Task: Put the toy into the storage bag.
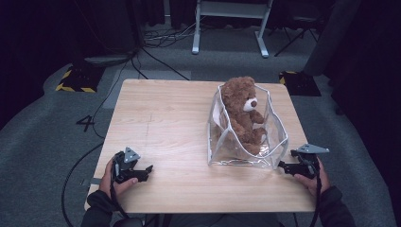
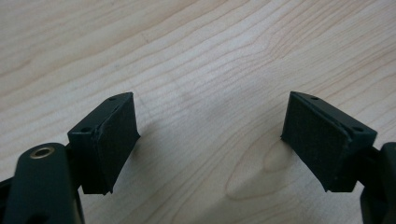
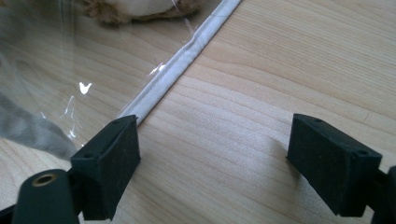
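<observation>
A brown teddy bear [image 1: 242,113] sits upright inside a clear plastic bag with white trim [image 1: 274,124] on the right half of the wooden table [image 1: 170,118]. My left gripper [image 1: 145,171] rests low at the table's front left, open, with bare wood between its pads [image 2: 116,140]. At the front right, my right gripper [image 1: 283,165] is open just beside the bag's near right corner. In the right gripper view the bag's white seam [image 3: 182,60] runs diagonally past the left pad [image 3: 114,163], and a bit of brown fur [image 3: 135,9] shows behind the plastic.
The table stands on grey carpet with cables [image 1: 156,52] trailing across the floor. A white desk frame [image 1: 231,23] stands behind. Yellow-black striped bases [image 1: 75,80] sit at the back left and back right. The left half of the tabletop is bare wood.
</observation>
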Tool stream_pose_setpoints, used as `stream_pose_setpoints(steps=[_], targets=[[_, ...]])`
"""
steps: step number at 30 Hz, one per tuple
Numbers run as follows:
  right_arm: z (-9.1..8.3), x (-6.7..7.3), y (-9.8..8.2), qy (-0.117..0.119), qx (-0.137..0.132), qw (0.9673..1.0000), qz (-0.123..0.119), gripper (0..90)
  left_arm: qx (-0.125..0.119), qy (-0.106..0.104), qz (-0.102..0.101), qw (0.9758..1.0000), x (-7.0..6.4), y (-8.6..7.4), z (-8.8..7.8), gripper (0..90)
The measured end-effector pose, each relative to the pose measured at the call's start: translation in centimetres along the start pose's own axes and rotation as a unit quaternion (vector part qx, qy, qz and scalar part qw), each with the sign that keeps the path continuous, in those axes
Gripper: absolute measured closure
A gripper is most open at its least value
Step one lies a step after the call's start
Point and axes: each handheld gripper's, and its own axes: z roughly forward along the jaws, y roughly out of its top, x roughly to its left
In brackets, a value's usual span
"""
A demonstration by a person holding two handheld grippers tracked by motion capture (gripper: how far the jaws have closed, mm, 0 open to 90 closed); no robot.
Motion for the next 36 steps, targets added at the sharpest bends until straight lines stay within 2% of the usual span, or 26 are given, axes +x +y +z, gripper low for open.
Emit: stream_pose_setpoints(steps=[4, 10, 36], targets=[[0.0, 0.0, 0.0, 0.0, 0.0, 1.0, 0.0, 16.8, -0.001, 0.004, -0.02, 0.9998, 0.27, -0.38, -0.26, 17.4], [0.0, 0.0, -0.01, 0.0, 0.0, 1.0, 0.0, 16.8, 0.0, 0.005, -0.022, 0.9997, 0.4, -0.89, -0.74, 17.5], [-0.02, 0.02, -0.02, 0.0, 0.0, 1.0, 0.0, 16.8, 0.0, 0.006, -0.022, 0.9997, 0.37, -0.89, -0.7, 17.1]])
